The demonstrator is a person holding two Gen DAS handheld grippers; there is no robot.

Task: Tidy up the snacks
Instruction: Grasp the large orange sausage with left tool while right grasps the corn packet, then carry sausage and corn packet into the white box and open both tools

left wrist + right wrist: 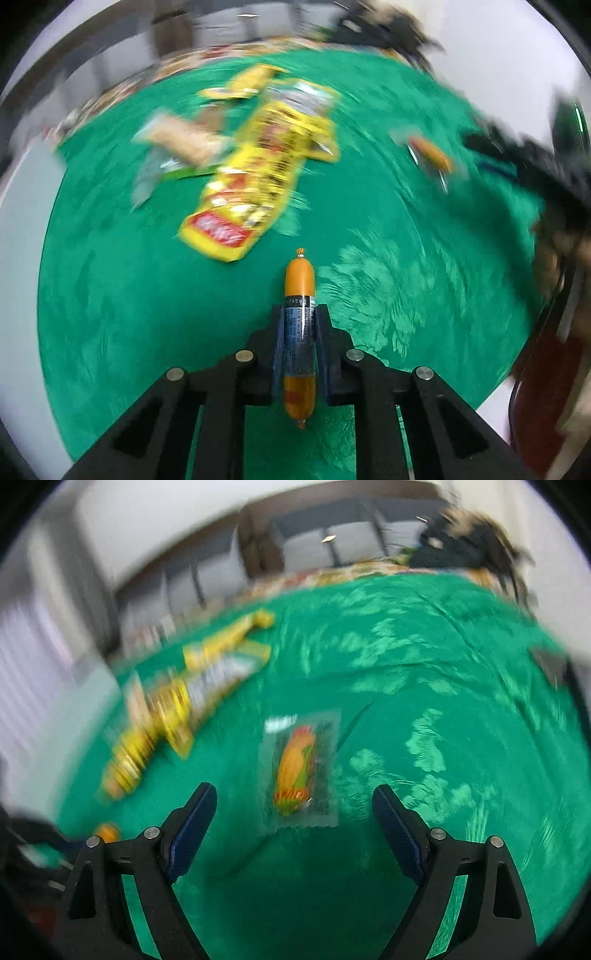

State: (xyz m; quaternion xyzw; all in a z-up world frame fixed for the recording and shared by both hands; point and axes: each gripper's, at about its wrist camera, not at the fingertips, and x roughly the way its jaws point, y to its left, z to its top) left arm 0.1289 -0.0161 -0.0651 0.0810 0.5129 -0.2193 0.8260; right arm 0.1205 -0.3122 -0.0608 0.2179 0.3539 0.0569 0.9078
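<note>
My left gripper (300, 310) is shut on an orange sausage stick (299, 280) with a dark label, held above the green cloth. Ahead of it lies a long yellow snack bag (258, 166) with a pale cracker packet (181, 142) beside it. My right gripper (295, 794) is open and empty, its fingers either side of a clear packet with an orange and green snack (299, 768) lying on the cloth. That packet also shows in the left wrist view (430, 153). The yellow bag (166, 709) lies left of it. An orange tip, likely the held sausage (107, 832), shows at lower left.
A green cloth (147, 314) covers the round table (443, 664). A patterned strip (332, 578) runs along its far edge. Dark gear (461, 546) sits at the far right. The other gripper, blurred (535, 166), is at the right.
</note>
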